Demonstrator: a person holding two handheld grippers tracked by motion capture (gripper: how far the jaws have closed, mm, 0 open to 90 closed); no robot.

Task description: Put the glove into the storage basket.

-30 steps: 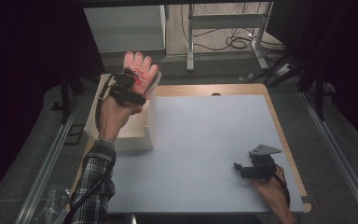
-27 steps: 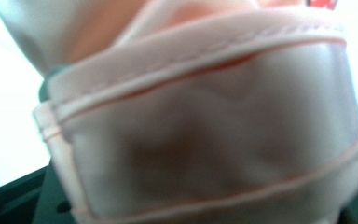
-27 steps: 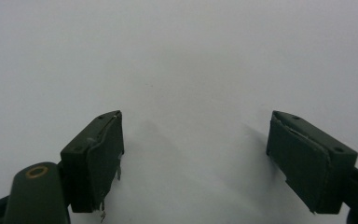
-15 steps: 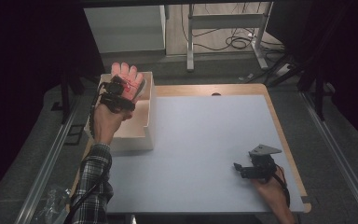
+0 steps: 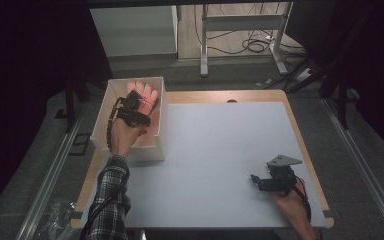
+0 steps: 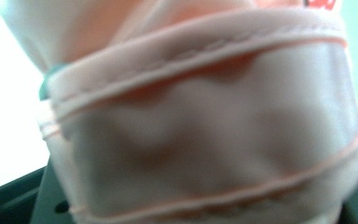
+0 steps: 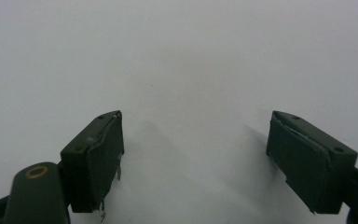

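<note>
A pink glove (image 5: 144, 95) hangs from my left gripper (image 5: 134, 111), which is shut on its cuff over the open white box (image 5: 102, 117) at the table's left edge. In the left gripper view the glove's pale pink cuff (image 6: 205, 130) with stitched seams sits right against the camera and hides the jaws. My right gripper (image 5: 260, 181) rests low near the table's front right, and in the right gripper view (image 7: 193, 158) its jaws stand wide open with nothing between them.
The table top (image 5: 220, 150) is a pale grey sheet with a wooden border (image 5: 300, 125). Behind the table stand a white cabinet (image 5: 132, 30) and a metal frame with cables (image 5: 240, 45) on the floor. A metal rail (image 5: 50, 170) runs along the left.
My left gripper has carried the pink glove down and toward the person, from above the box's far rim into the box. The right gripper has not moved.
</note>
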